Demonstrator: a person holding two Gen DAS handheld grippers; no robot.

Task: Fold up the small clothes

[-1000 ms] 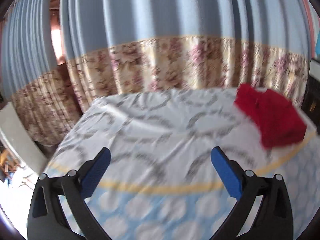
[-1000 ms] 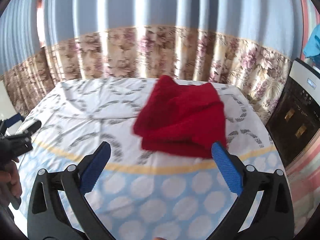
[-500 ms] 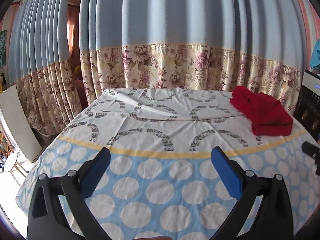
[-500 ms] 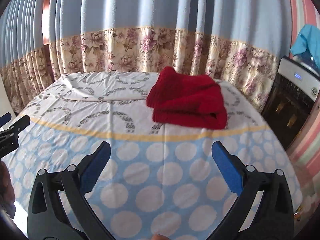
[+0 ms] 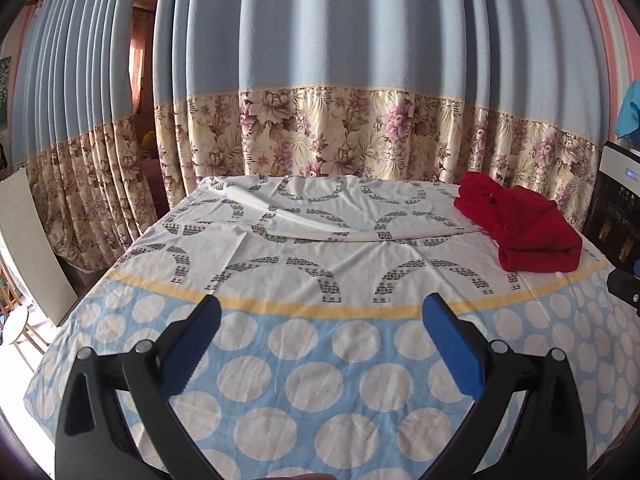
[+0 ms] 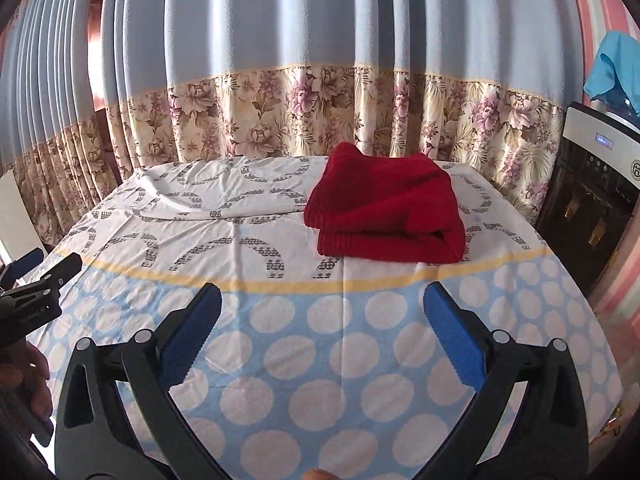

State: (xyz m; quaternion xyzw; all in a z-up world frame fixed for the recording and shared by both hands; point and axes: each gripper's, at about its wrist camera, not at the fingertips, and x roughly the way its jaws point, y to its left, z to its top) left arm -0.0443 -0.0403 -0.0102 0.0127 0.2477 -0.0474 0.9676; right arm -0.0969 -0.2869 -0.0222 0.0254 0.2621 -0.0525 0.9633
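Note:
A folded red knit garment (image 6: 387,210) lies on the far right part of the table, on the patterned cloth (image 6: 320,336). In the left wrist view the red garment (image 5: 520,224) sits far off to the right. My left gripper (image 5: 320,344) is open over the blue dotted part of the cloth, holding nothing. My right gripper (image 6: 320,336) is open too, hanging well short of the garment with empty blue pads (image 6: 452,336). The left gripper (image 6: 36,284) also shows at the left edge of the right wrist view, with a hand (image 6: 24,376) below it.
Blue curtains with a floral band (image 5: 360,136) hang close behind the table. A black and white appliance (image 6: 592,200) stands at the right, with a blue cloth (image 6: 612,68) on top. A white board (image 5: 32,248) leans at the left.
Both grippers have pulled back from the far side towards the near edge of the table. The red garment stays folded where it lies.

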